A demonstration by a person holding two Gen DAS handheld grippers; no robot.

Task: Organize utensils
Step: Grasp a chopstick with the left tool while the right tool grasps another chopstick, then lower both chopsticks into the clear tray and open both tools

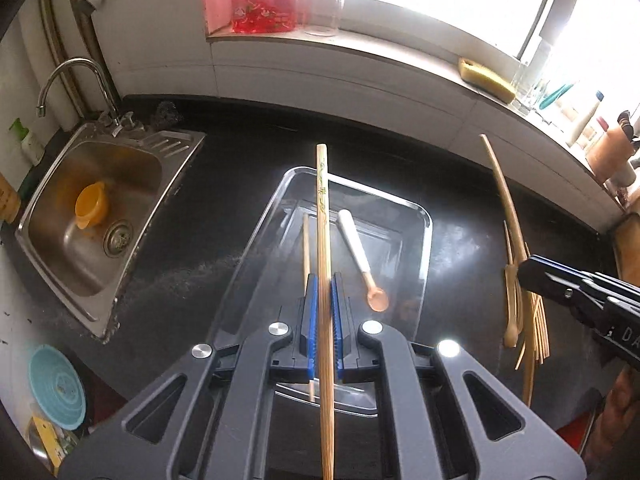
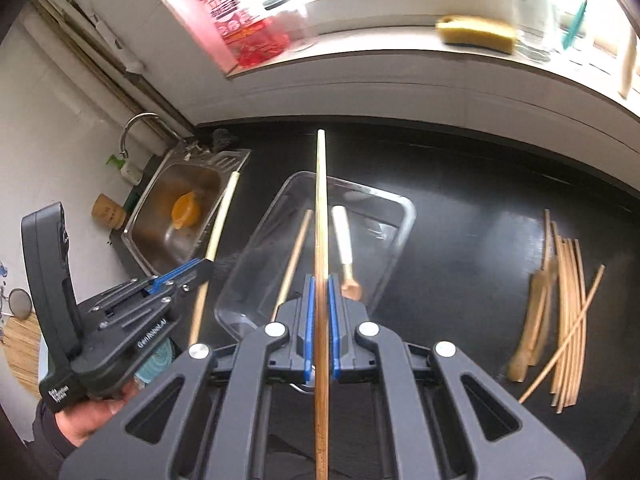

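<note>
Left wrist view: both grippers carry one chopstick each above the clear plastic tray (image 1: 424, 216).
Left gripper (image 1: 325, 316) fingers are clamped on a printed bamboo chopstick (image 1: 323, 208); right gripper (image 2: 321, 320) fingers pinch a plain wooden chopstick (image 2: 320, 200), likely for dropping in together.

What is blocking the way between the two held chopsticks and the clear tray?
Nothing visible. The left tool and right tool each clamp a chopstick above the clear tray. Inside lie only a chopstick and a white-handled spoon, with bare floor beside them.

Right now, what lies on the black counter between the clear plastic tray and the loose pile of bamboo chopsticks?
Nothing: the right wrist view shows bare black counter between clear plastic tray and chopstick pile.
</note>
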